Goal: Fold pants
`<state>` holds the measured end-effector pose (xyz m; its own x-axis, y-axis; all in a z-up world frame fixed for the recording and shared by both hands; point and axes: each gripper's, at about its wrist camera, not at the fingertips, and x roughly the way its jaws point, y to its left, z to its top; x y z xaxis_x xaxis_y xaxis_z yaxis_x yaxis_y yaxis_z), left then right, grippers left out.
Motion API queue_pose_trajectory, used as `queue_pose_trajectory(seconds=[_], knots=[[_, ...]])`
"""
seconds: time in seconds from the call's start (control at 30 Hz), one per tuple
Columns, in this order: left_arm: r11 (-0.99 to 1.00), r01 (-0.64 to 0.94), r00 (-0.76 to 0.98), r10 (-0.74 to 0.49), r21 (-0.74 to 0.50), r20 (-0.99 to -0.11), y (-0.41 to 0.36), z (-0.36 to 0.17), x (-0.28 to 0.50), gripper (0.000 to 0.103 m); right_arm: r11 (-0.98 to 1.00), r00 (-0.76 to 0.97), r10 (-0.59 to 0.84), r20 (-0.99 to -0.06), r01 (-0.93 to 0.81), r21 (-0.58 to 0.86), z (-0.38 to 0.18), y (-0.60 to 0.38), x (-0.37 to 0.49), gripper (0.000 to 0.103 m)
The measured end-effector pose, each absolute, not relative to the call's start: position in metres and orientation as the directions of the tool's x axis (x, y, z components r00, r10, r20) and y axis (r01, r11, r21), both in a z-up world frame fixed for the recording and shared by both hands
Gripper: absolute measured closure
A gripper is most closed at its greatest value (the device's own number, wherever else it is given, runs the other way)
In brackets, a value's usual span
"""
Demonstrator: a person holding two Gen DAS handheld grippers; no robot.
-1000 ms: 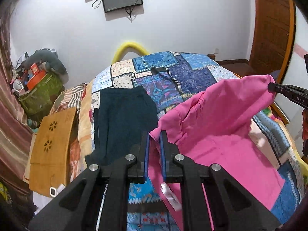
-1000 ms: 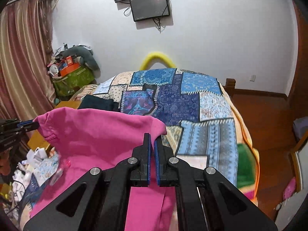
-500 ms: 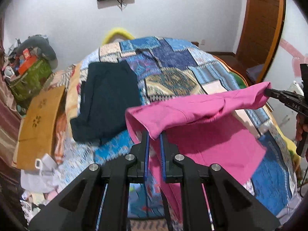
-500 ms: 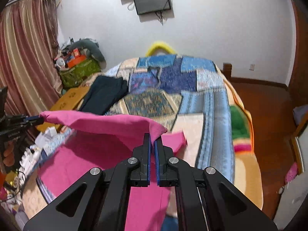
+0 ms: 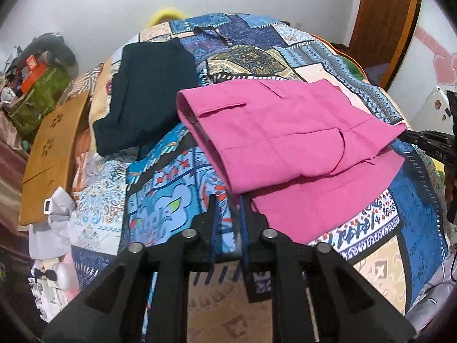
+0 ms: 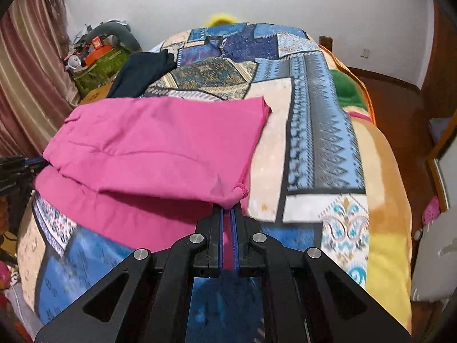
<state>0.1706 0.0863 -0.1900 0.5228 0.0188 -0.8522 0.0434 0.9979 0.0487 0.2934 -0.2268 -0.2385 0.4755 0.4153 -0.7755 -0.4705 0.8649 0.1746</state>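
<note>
Lying folded, pink pants (image 6: 160, 148) stay pinched in right fingers (image 6: 221, 228); left fingers (image 5: 212, 223) opening, seemingly released.

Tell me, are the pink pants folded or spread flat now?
Folded. The pink pants lie doubled on the quilt: an upper layer covers a lower one, whose edge sticks out underneath near the camera.

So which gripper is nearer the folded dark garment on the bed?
Left. The left gripper, jaws opening, sits at the pink pants' near-left corner, beside the dark garment. The right gripper pinches the opposite corner.
</note>
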Motion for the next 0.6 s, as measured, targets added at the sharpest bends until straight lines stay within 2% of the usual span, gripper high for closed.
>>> queue_pose_trajectory(seconds=[0.13,0.17,0.23,0.27,0.33,0.37,0.47,0.6], knots=[[0.997,0.025,0.56,0.051,0.079,-0.827,0.09,-0.175,0.164,0.057,0.863,0.511,0.393,-0.764,-0.492,0.115,-0.228,-0.227,0.278,0.097],[0.996,0.027,0.576,0.05,0.08,-0.816,0.09,-0.17,0.164,0.057,0.858,0.519,0.397,-0.757,-0.504,0.104,-0.224,-0.226,0.274,0.096],[0.996,0.029,0.592,0.047,0.08,-0.805,0.089,-0.161,0.166,0.056,0.846,0.541,0.405,-0.737,-0.527,0.078,-0.215,-0.222,0.266,0.081],[0.996,0.027,0.601,0.048,0.081,-0.798,0.088,-0.156,0.168,0.053,0.84,0.553,0.409,-0.725,-0.539,0.063,-0.21,-0.219,0.262,0.076],[0.996,0.034,0.624,0.043,0.082,-0.78,0.083,-0.148,0.17,0.044,0.822,0.563,0.428,-0.707,-0.567,0.046,-0.204,-0.21,0.256,0.057],[0.995,0.041,0.634,0.042,0.087,-0.772,0.079,-0.145,0.171,0.038,0.811,0.561,0.439,-0.701,-0.584,0.041,-0.202,-0.205,0.253,0.055],[0.99,0.08,0.651,0.039,0.119,-0.758,0.061,-0.141,0.177,0.031,0.777,0.543,0.449,-0.71,-0.63,0.01,-0.205,-0.185,0.252,0.052],[0.978,0.15,0.634,0.018,0.146,-0.773,0.036,-0.149,0.184,0.028,0.743,0.522,0.401,-0.753,-0.666,-0.067,-0.224,-0.158,0.262,0.052]])
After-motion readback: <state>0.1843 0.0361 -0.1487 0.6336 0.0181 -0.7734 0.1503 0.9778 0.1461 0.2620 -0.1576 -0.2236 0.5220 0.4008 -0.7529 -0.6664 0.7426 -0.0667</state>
